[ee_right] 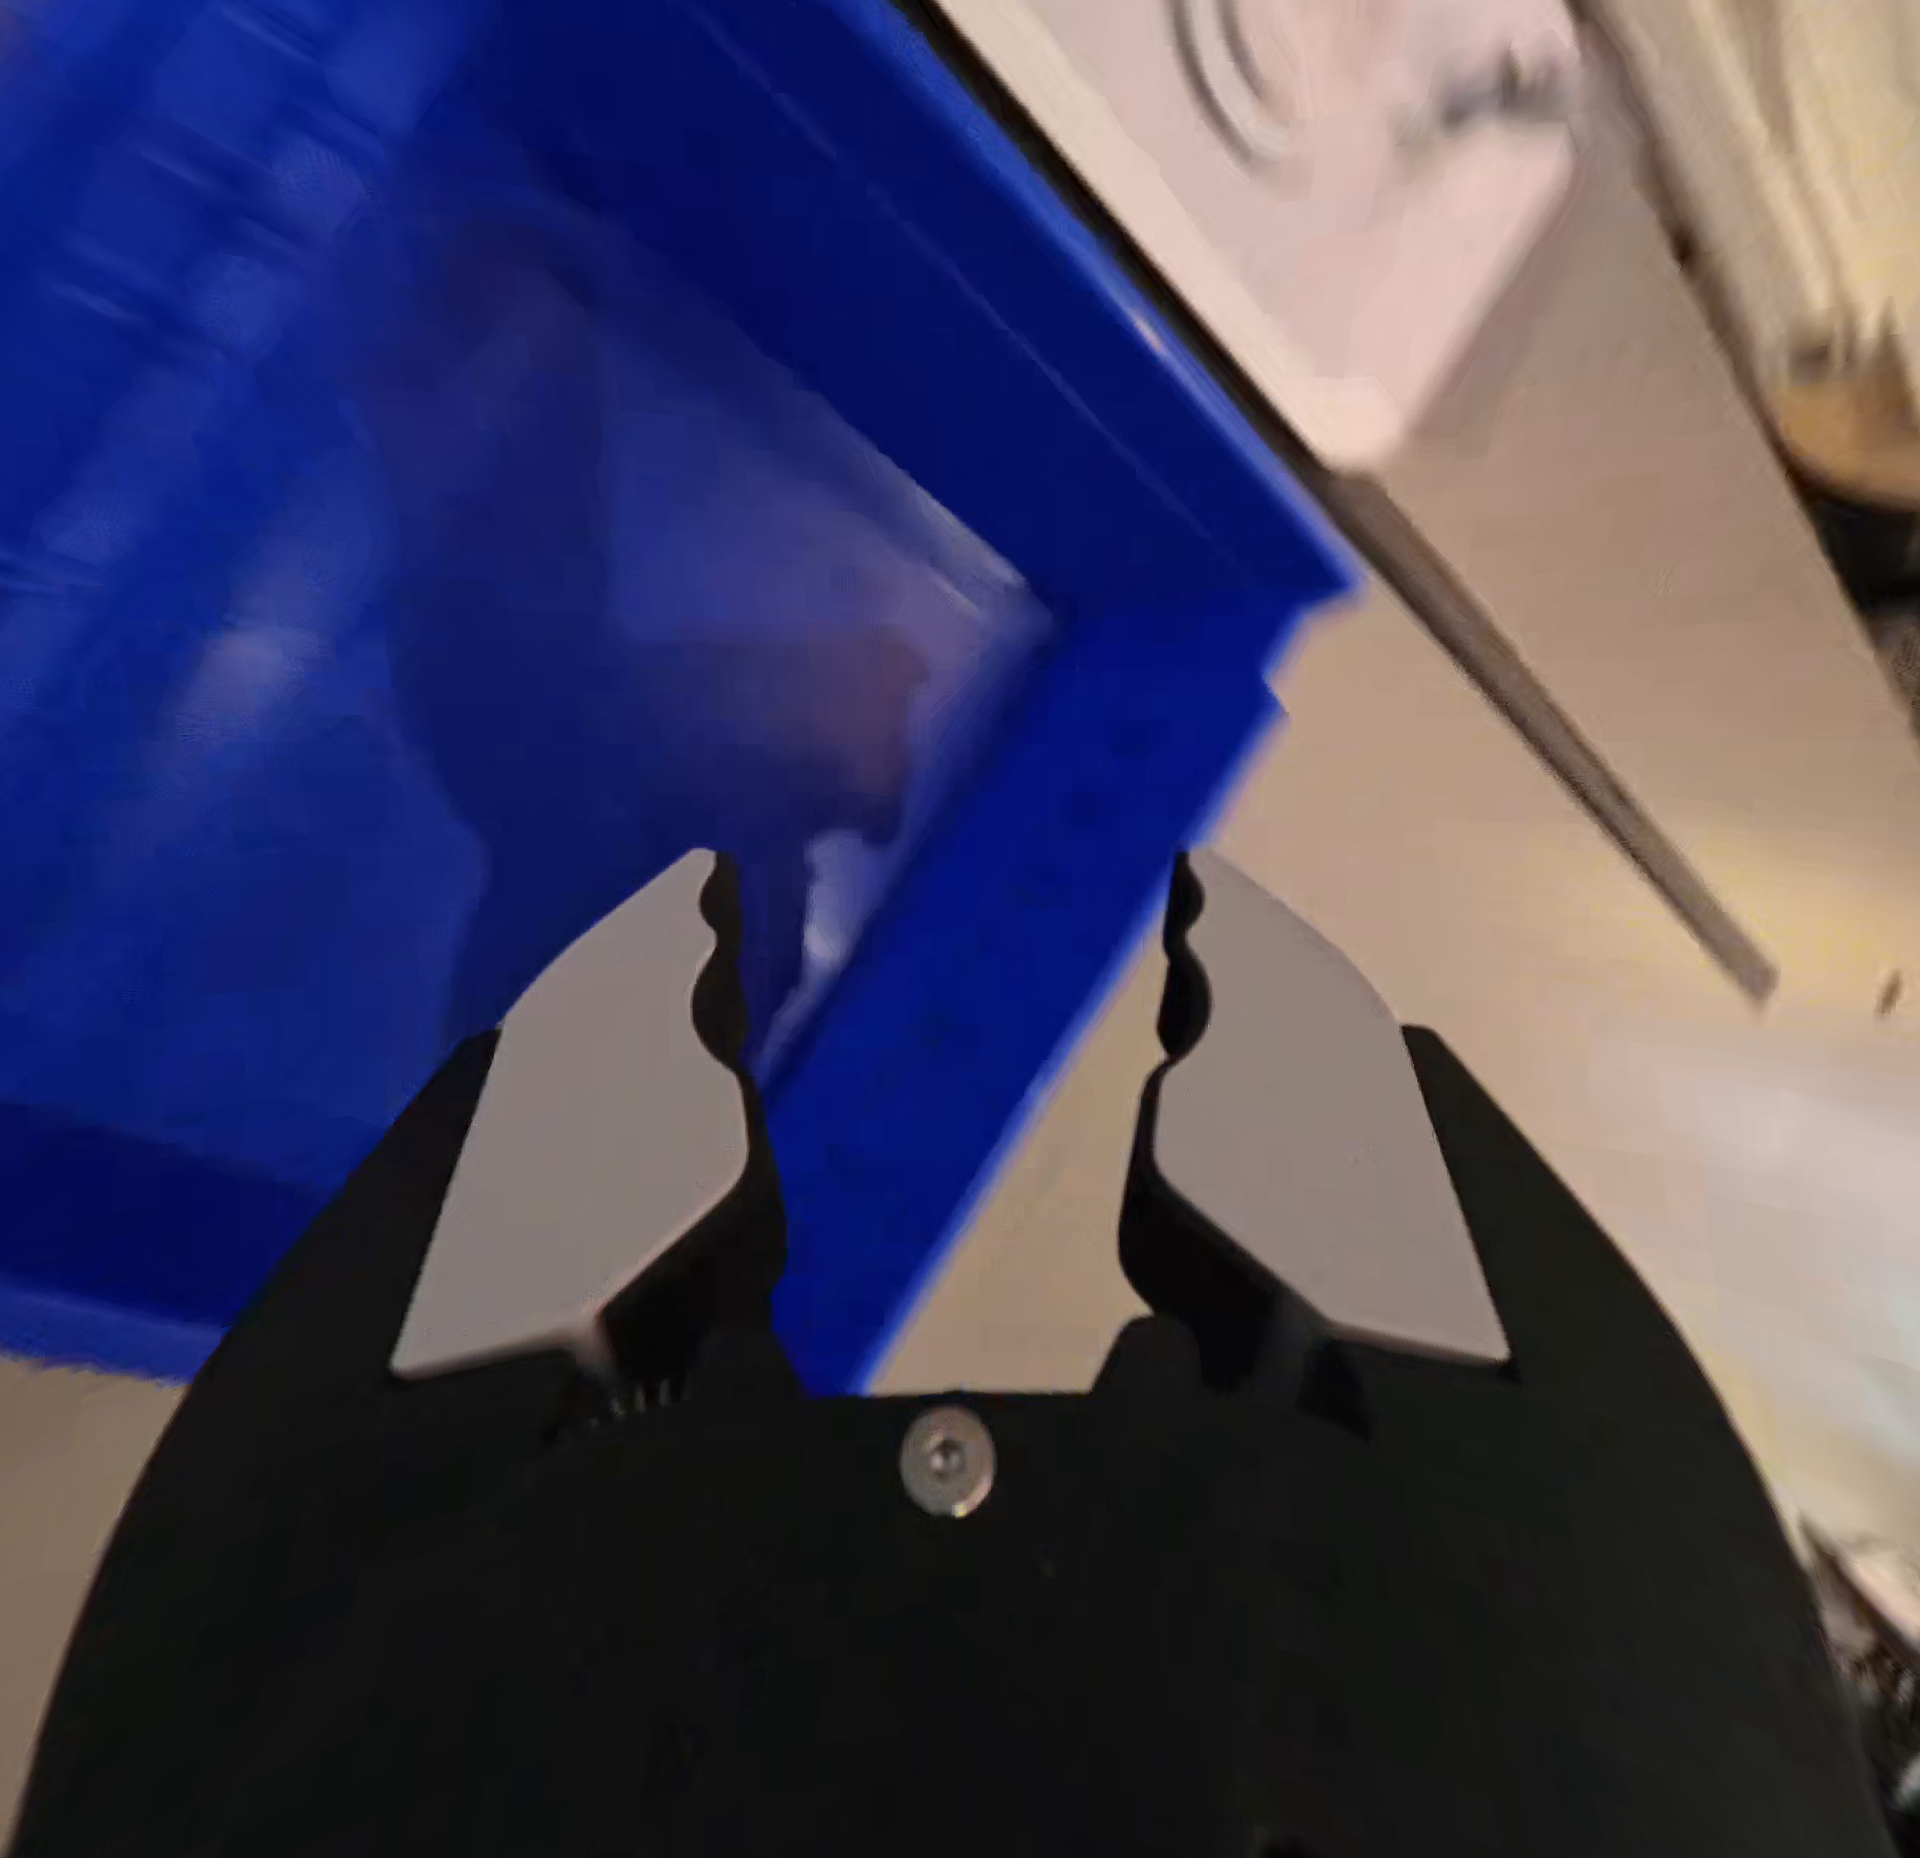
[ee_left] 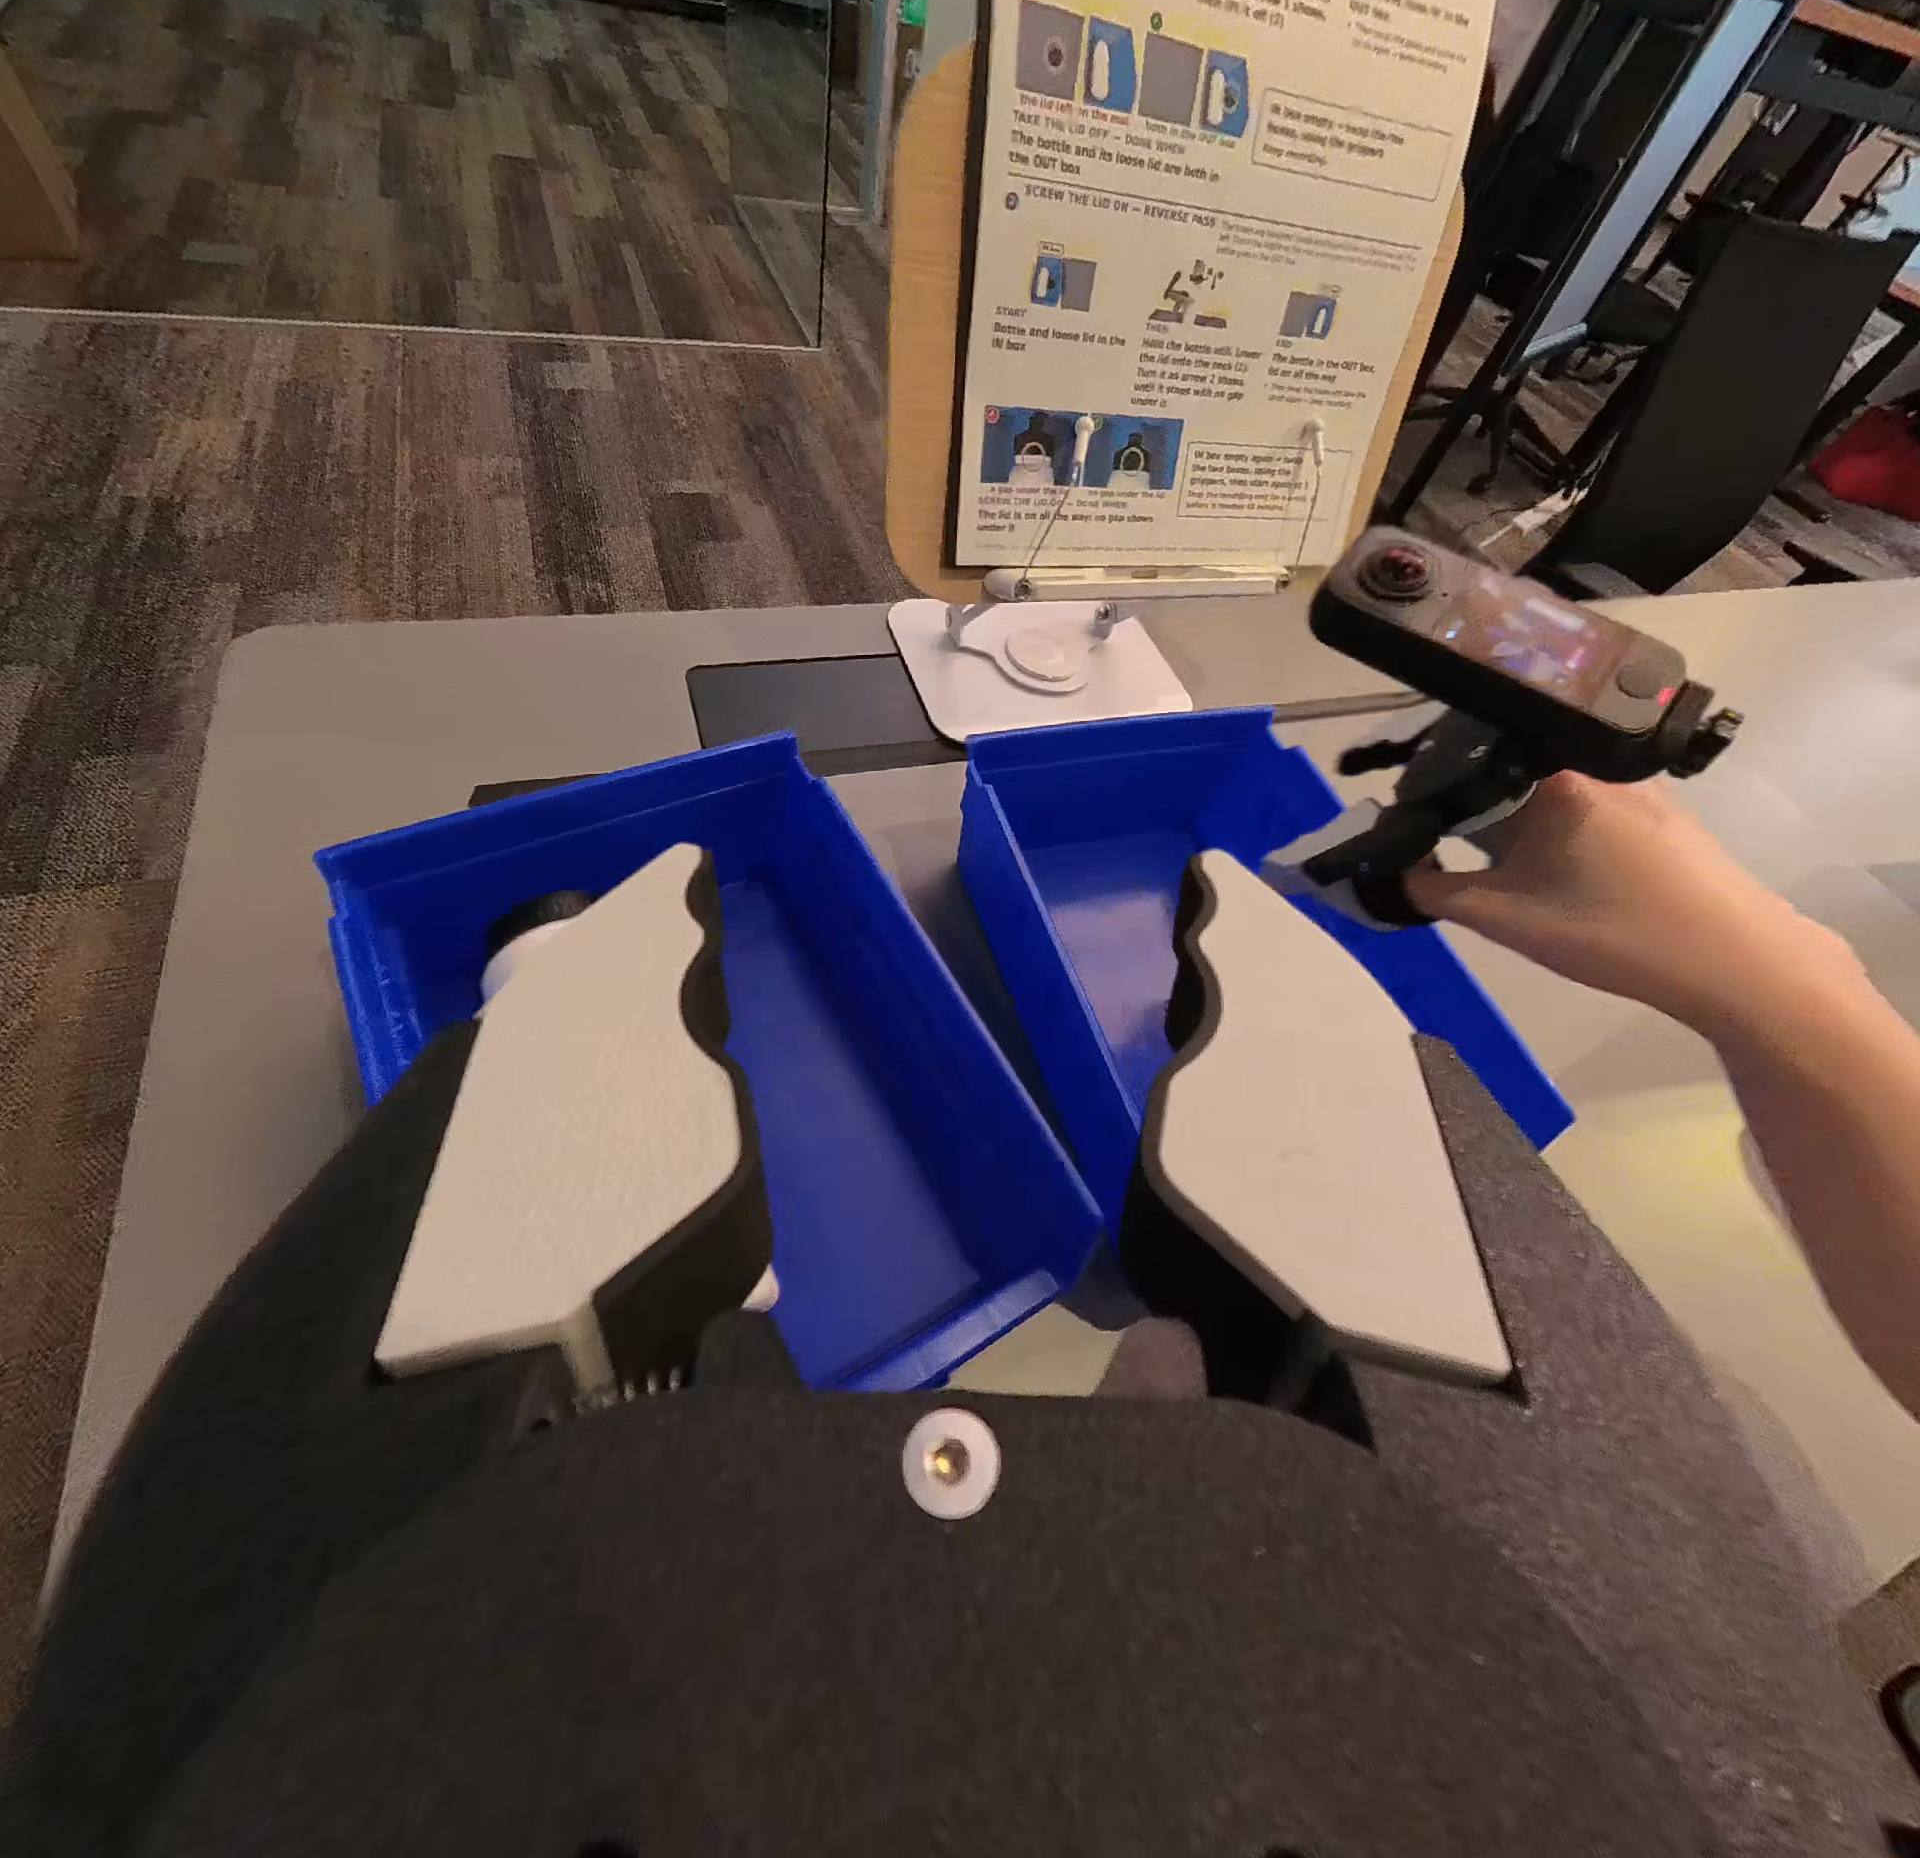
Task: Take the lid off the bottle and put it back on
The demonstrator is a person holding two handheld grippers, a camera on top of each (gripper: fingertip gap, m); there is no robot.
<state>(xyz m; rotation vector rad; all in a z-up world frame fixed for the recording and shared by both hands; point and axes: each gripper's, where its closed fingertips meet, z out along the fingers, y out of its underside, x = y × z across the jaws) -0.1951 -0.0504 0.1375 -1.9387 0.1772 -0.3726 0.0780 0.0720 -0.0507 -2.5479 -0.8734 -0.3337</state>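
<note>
- Left bin (ee_left: pixel 582 852) and right bin (ee_left: pixel 1122 769): blue plastic, smooth, with a slight sheen.
- Left gripper (ee_left: pixel 940 863): matt grey finger plates on a black, finely grained body; one shiny metal screw (ee_left: pixel 951 1462).
- Table (ee_left: pixel 416 707): smooth matt grey top.
- Instruction sheet (ee_left: pixel 1205 250): pale paper on a light wood-look board.
- Floor (ee_left: pixel 364 250): wood-pattern planks beside rough carpet.
- Bottle (ee_left: pixel 514 951): white body, black ribbed lid.

surface: grey table (ee_left: pixel 343 769) | on it: two blue bins (ee_left: pixel 883 1081) (ee_left: pixel 1382 987), black mat (ee_left: pixel 800 696), white stand base (ee_left: pixel 1132 681)
</note>
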